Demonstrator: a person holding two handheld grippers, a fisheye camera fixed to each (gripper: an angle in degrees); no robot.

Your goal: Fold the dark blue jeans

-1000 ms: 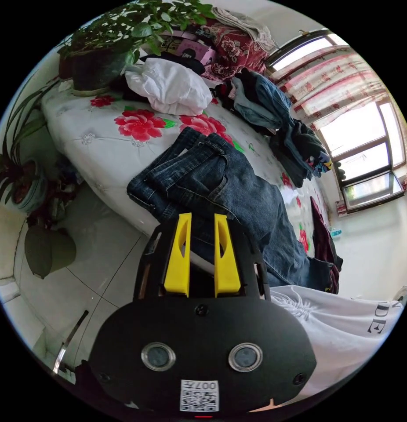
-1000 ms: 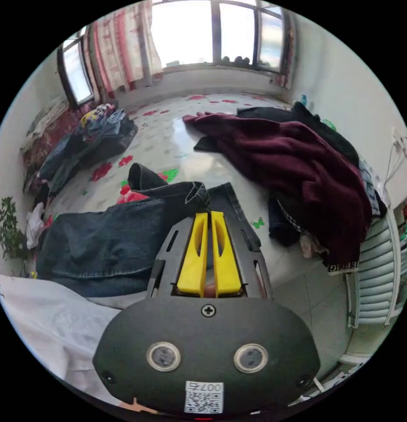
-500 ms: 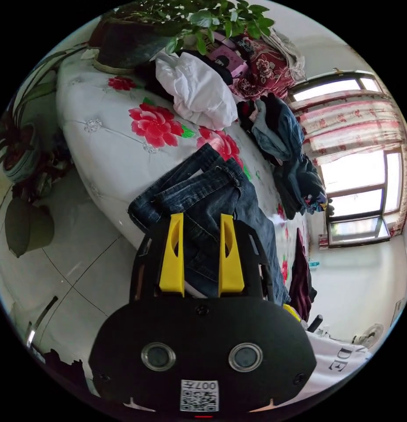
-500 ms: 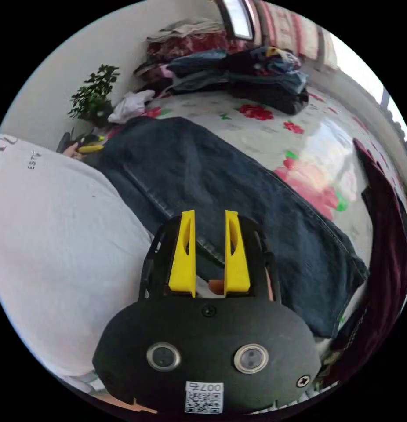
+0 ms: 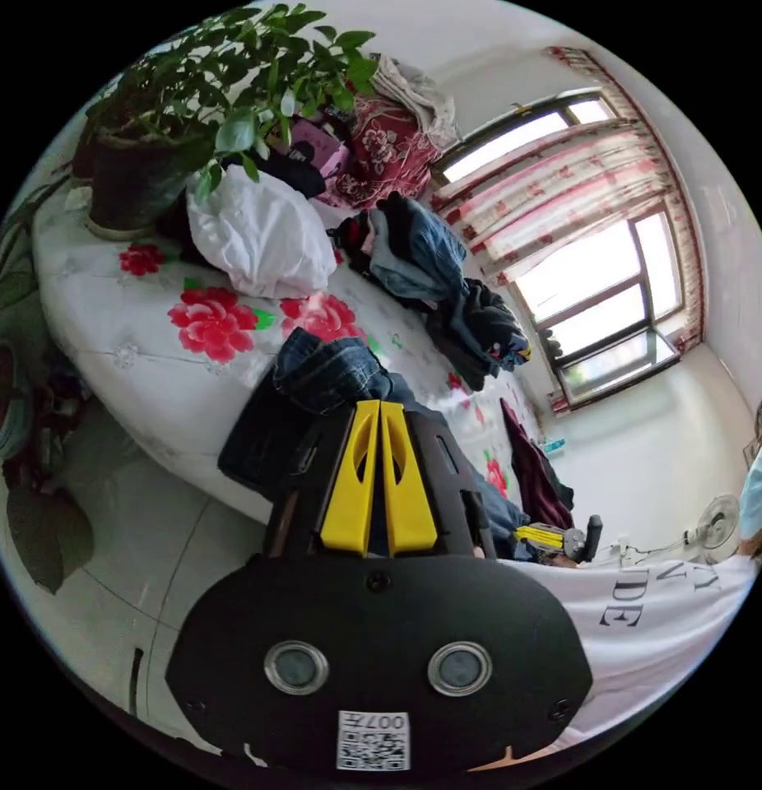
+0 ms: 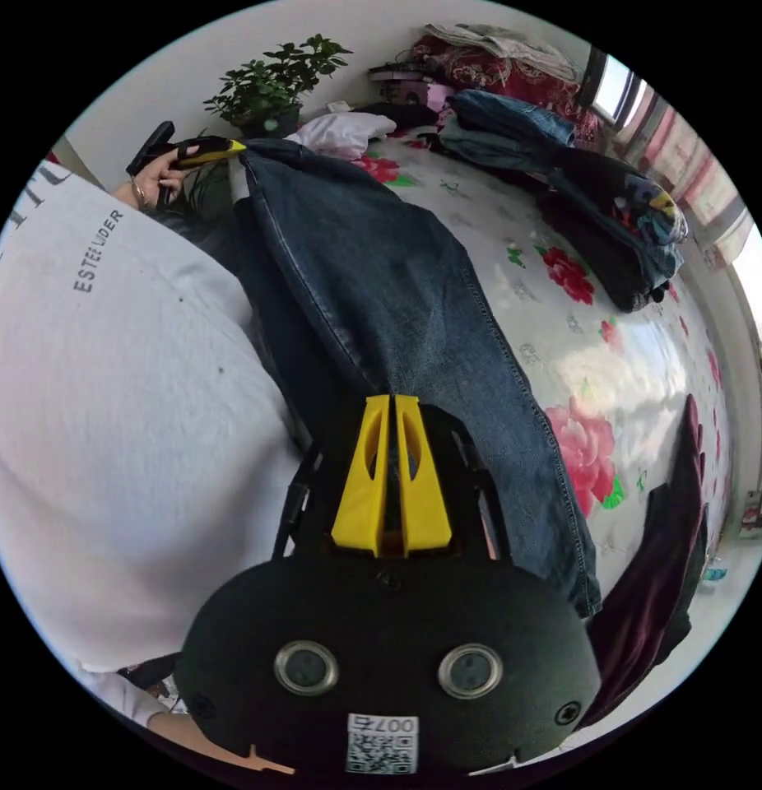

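The dark blue jeans stretch along the near edge of a flowered bed, close to the person's white shirt. My right gripper is shut on the jeans' near edge partway along the leg. My left gripper is shut on a bunched end of the jeans, which is raised off the bed. In the right gripper view the left gripper sits in a hand at the jeans' far end. The right gripper shows low in the left gripper view, beside the shirt.
A potted plant and a crumpled white garment sit at one end of the bed. A stack of folded clothes lies along the far side. A maroon garment lies past the leg ends. Tiled floor borders the bed.
Both grippers, open half a second ago, are now shut on the jeans. The left one has lifted the bunched end. Both cameras have swung.
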